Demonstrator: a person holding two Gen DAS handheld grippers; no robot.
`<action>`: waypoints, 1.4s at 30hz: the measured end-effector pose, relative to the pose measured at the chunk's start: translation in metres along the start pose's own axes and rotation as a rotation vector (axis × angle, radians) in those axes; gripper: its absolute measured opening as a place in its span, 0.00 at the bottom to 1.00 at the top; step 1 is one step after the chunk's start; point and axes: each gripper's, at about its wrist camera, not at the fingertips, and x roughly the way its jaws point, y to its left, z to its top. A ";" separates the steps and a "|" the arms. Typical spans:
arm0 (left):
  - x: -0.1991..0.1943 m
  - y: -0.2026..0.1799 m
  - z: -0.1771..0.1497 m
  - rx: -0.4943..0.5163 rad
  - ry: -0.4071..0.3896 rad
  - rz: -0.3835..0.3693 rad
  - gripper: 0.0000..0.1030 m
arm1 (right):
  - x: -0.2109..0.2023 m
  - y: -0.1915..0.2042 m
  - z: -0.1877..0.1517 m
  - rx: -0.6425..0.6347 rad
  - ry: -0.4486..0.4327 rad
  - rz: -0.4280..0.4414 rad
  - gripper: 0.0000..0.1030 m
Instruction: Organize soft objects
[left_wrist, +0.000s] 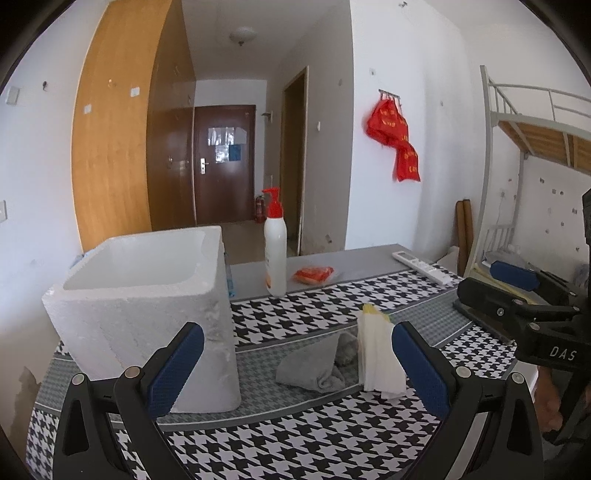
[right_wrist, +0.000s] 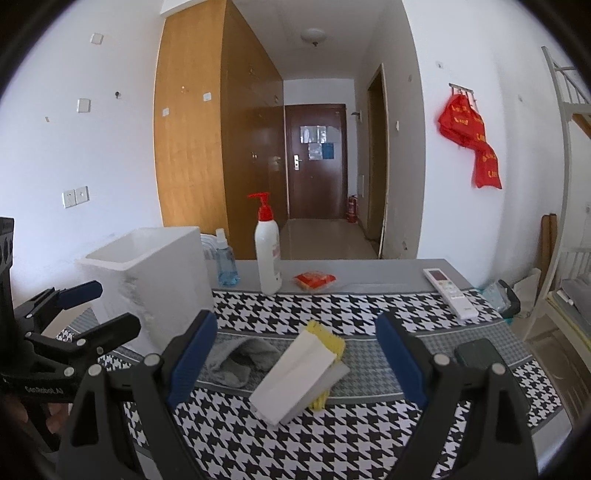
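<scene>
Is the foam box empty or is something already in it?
Cannot tell fully. The foam box stands upright and open-topped; the inner walls in view are bare white, but its bottom is hidden.

My right claw (right_wrist: 295, 365) hangs wide open above the houndstooth-covered counter (right_wrist: 280, 310), framing a folded white cloth (right_wrist: 295, 380) on a yellow one (right_wrist: 327, 338), beside a crumpled grey towel (right_wrist: 240, 360) near the white foam box (right_wrist: 151, 273).
</scene>
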 end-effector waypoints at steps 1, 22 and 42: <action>0.001 0.000 0.000 -0.002 0.005 0.000 0.99 | 0.001 -0.001 -0.001 0.003 0.005 0.001 0.88; 0.037 -0.018 -0.015 0.017 0.116 -0.020 0.99 | 0.022 -0.016 -0.023 0.019 0.100 -0.003 0.88; 0.085 -0.025 -0.028 0.020 0.254 -0.009 0.99 | 0.057 -0.026 -0.036 0.038 0.196 0.016 0.88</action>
